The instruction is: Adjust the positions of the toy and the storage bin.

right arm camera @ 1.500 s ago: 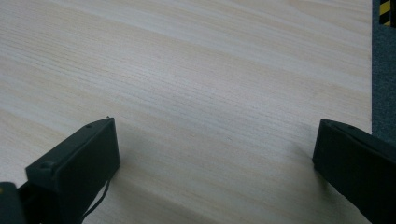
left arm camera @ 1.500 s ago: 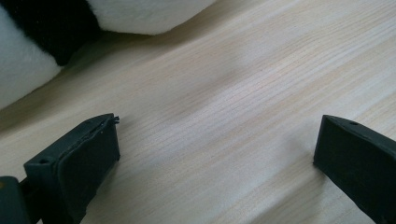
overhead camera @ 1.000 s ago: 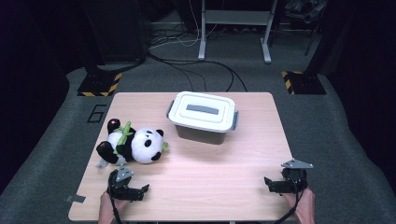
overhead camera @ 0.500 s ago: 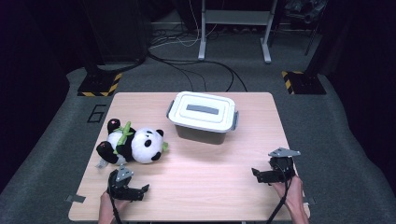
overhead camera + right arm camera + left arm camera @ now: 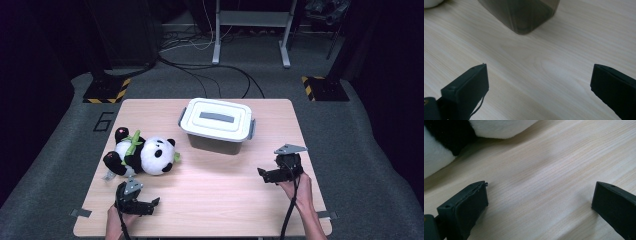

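On the wooden table point(image 5: 210, 185) in the high view, a lidded storage box point(image 5: 216, 125) sits near the far edge at about twelve o'clock, and a plush panda point(image 5: 140, 156) lies on its side at nine o'clock. The left gripper point(image 5: 150, 204) rests at seven o'clock, just short of the panda; the right gripper point(image 5: 263, 174) hovers at four o'clock, pointing toward the box.

In the left gripper view, the jaws stand wide apart over bare wood, with the panda's black-and-white fur point(image 5: 446, 142) at eleven o'clock.

In the right gripper view, the jaws are likewise spread with nothing between them, the box's dark translucent corner point(image 5: 524, 15) at twelve o'clock.

This looks like the approach step: next, the right gripper likely needs to rise and reach the lid latch.
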Tool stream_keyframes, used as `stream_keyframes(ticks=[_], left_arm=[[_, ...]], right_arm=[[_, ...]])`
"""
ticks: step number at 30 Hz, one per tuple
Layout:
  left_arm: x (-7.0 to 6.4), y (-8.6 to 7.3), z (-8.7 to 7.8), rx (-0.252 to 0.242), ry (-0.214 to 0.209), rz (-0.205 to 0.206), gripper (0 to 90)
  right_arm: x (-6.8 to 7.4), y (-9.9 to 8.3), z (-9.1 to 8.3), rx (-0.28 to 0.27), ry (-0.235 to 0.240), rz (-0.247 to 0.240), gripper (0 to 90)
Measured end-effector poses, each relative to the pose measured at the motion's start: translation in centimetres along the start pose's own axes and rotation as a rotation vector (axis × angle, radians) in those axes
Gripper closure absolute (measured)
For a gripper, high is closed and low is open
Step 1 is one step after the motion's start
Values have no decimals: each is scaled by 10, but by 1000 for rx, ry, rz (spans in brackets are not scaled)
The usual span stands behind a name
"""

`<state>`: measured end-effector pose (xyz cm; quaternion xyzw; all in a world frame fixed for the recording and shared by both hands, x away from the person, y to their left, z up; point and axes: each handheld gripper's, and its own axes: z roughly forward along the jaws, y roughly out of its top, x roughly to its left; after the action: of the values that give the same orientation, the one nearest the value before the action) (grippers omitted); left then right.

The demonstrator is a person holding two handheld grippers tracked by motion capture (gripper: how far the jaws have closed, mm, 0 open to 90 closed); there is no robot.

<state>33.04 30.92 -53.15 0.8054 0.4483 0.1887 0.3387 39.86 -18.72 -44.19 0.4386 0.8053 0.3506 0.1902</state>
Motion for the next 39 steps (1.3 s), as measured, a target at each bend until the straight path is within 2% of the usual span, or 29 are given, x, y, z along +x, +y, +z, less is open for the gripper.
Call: stream_keyframes(ticks=[4,10,12,20,24,27,36,39], left_arm=[[0,0,0,1,1,3,0],[0,0,0,0,0,2,0],[-1,0,0,-2,-1,-9,0],[-1,0,0,-2,-2,-10,0],[0,0,0,0,1,0,0],[0,0,0,0,0,1,0],[-1,0,0,-1,-2,-9,0],[0,0,0,-1,-1,-5,0]], right_arm=[[2,14,2,-13,7,-22,20],[4,34,5,-29,24,-29,35],[5,40,6,-35,27,-34,46],[9,66,12,-60,35,-68,84],[10,79,16,-65,40,-72,110],[11,88,21,-69,41,-92,132],[12,109,37,-65,40,-101,175],[6,111,40,-74,30,-72,208]])
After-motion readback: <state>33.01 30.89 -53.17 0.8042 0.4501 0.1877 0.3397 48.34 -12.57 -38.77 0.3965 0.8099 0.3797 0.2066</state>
